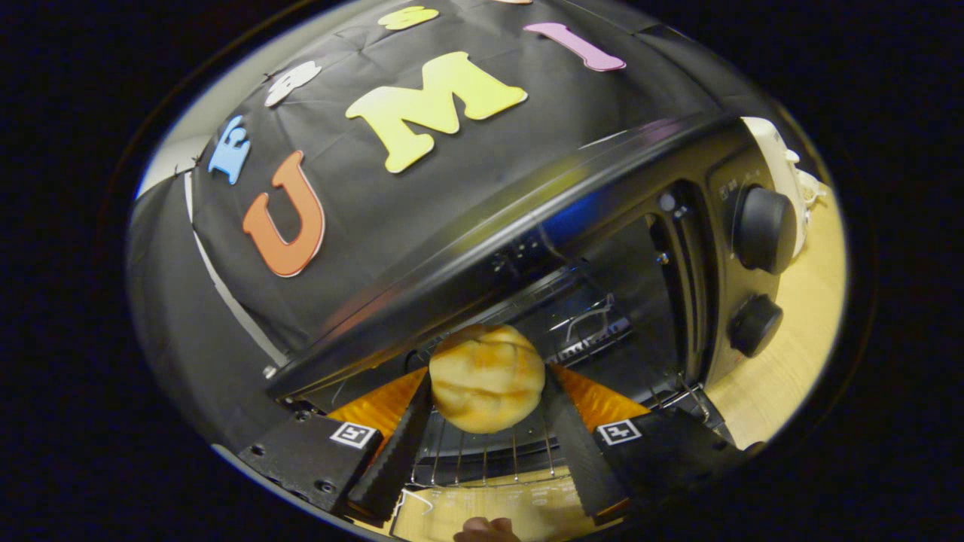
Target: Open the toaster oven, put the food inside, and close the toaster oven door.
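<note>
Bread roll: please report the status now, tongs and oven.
Tongs shut on bread roll. Roll at the toaster oven mouth, above the wire rack. Door open, nothing in the way.

One bun (486, 378), one toaster oven (640, 248) — two knobs (764, 229), one gripper (486, 421) pinching the bun

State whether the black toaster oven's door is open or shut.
Open: the black toaster oven's cavity and wire rack are exposed, with the claw holding a round golden bun at its mouth.
</note>
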A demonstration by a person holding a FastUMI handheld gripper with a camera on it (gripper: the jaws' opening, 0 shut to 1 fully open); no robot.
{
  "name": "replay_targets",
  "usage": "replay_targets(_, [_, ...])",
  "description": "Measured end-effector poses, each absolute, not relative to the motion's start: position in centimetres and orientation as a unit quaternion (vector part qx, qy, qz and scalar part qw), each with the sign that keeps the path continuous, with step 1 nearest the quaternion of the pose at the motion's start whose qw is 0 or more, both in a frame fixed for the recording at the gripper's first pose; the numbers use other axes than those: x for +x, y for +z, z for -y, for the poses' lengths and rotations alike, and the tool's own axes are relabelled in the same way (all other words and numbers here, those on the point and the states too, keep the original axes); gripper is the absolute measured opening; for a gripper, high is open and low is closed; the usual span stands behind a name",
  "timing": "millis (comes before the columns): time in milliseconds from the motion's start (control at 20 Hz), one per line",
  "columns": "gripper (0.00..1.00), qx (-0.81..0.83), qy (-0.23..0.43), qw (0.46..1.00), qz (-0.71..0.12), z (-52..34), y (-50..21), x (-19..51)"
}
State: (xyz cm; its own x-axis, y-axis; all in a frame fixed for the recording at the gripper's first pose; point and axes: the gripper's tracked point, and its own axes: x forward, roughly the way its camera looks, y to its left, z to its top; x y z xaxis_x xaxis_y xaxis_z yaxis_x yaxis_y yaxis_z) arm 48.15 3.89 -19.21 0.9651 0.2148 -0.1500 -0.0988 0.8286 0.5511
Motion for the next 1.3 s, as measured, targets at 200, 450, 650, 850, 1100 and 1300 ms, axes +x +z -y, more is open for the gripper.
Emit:
replay_targets(200, [1.00, 0.261, 0.076, 0.958, -0.095, -3.6, -18.8, 48.0])
replay_targets(450, [1.00, 0.275, 0.070, 0.951, -0.120, -3.5, -18.7, 45.8])
replay_targets(650, [1.00, 0.291, 0.088, 0.943, -0.132, -3.7, -17.9, 42.7])
replay_targets(850, [1.00, 0.285, 0.084, 0.945, -0.137, -2.9, -17.4, 39.6])
replay_targets(1100, [1.00, 0.225, 0.078, 0.960, -0.145, -2.6, -18.2, 35.3])
replay_targets(1300, [1.00, 0.183, 0.070, 0.969, -0.149, -2.8, -19.7, 32.5])
